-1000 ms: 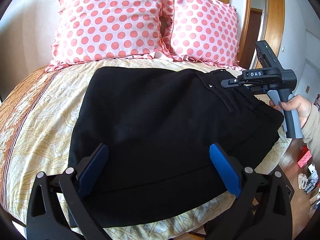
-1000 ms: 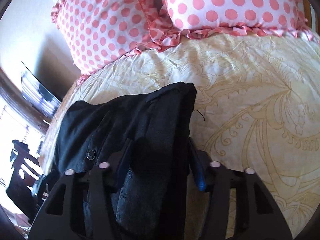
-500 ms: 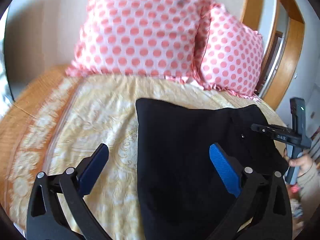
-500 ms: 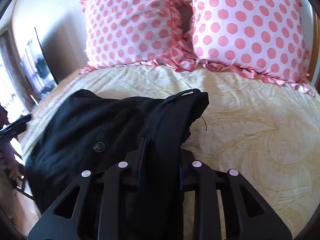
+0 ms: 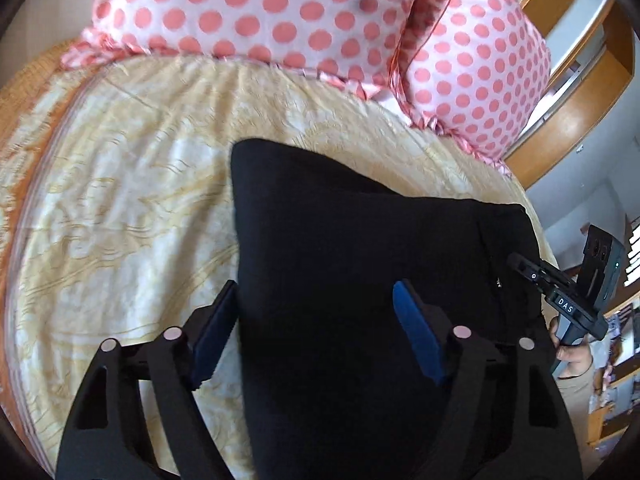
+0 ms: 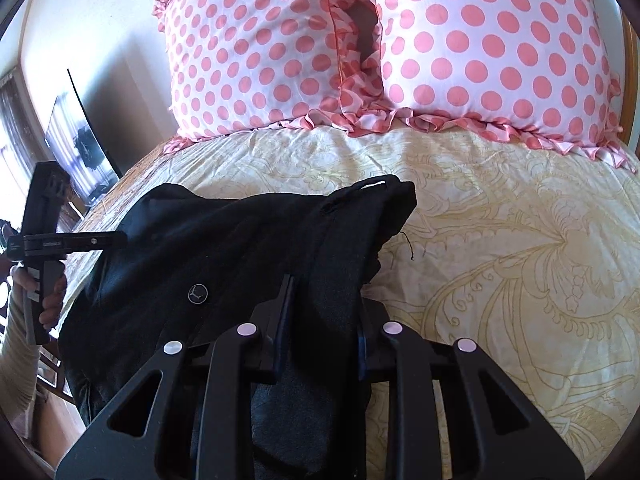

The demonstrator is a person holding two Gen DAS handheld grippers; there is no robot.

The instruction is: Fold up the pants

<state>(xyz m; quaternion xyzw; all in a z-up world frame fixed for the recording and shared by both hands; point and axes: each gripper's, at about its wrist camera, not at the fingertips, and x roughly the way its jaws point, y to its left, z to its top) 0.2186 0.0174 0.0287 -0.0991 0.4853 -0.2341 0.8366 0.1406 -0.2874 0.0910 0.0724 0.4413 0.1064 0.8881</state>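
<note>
Black pants (image 5: pixel 360 264) lie folded on the yellow patterned bedspread (image 5: pixel 120 184). My left gripper (image 5: pixel 316 320) straddles their left edge with the blue pads (image 5: pixel 416 336) partly open, fabric between them. In the right wrist view, my right gripper (image 6: pixel 322 312) is shut on the waistband end of the pants (image 6: pixel 248 240), near a round button (image 6: pixel 197 293). The right gripper also shows at the right edge of the left wrist view (image 5: pixel 560 300), and the left gripper shows at the left of the right wrist view (image 6: pixel 116 240).
Two pink polka-dot pillows (image 6: pixel 440 48) stand at the head of the bed. A wooden door frame (image 5: pixel 576 80) is at the right. A dark TV screen (image 6: pixel 76 144) stands left of the bed. The bed's near edge drops to the floor.
My left gripper has moved to the pants' left edge and narrowed its jaws around the fabric. My right gripper closed from open onto the waistband end and stays clamped.
</note>
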